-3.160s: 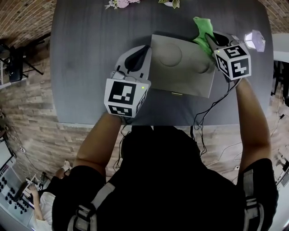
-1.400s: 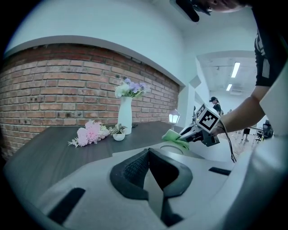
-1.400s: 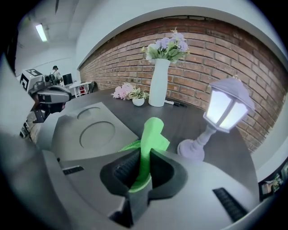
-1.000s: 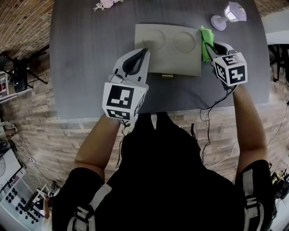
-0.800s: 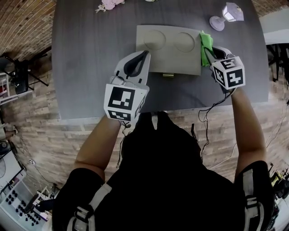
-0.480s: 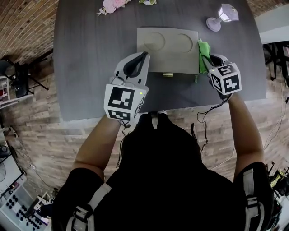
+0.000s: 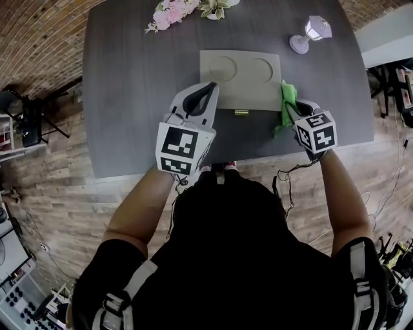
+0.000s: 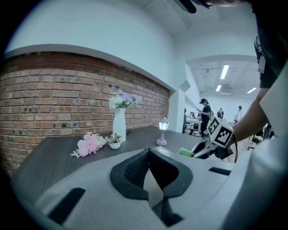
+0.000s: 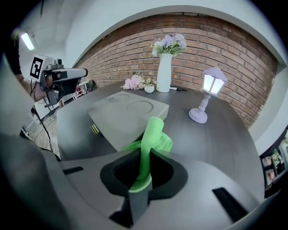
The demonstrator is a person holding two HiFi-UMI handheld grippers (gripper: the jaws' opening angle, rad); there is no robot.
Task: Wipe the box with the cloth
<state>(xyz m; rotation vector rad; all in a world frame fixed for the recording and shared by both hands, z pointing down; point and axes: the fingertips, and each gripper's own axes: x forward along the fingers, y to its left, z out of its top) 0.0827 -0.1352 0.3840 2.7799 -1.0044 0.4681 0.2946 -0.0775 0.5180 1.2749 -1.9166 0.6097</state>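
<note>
The grey-beige box (image 7: 240, 78), with two round hollows in its lid, lies on the dark table (image 7: 129, 84). My right gripper (image 7: 287, 107) is shut on the green cloth (image 7: 284, 93), held against the box's right side near its front corner. In the right gripper view the cloth (image 9: 155, 130) stands up from the shut jaws of the right gripper (image 9: 148, 155), with the box (image 9: 128, 114) just to their left. My left gripper (image 7: 213, 85) is shut, its tips at the box's near left corner. The left gripper (image 8: 148, 152) holds nothing that I can see.
A small white lamp (image 7: 310, 31) stands at the back right of the table. Pink flowers (image 7: 169, 11) and a small plant (image 7: 213, 8) lie at the far edge, beside a white vase (image 9: 164, 72). A brass latch (image 7: 241, 113) is on the box's front. People stand in the far room.
My right gripper has drawn the cloth along the box's right side toward its near corner. The left gripper has stayed at the near left corner.
</note>
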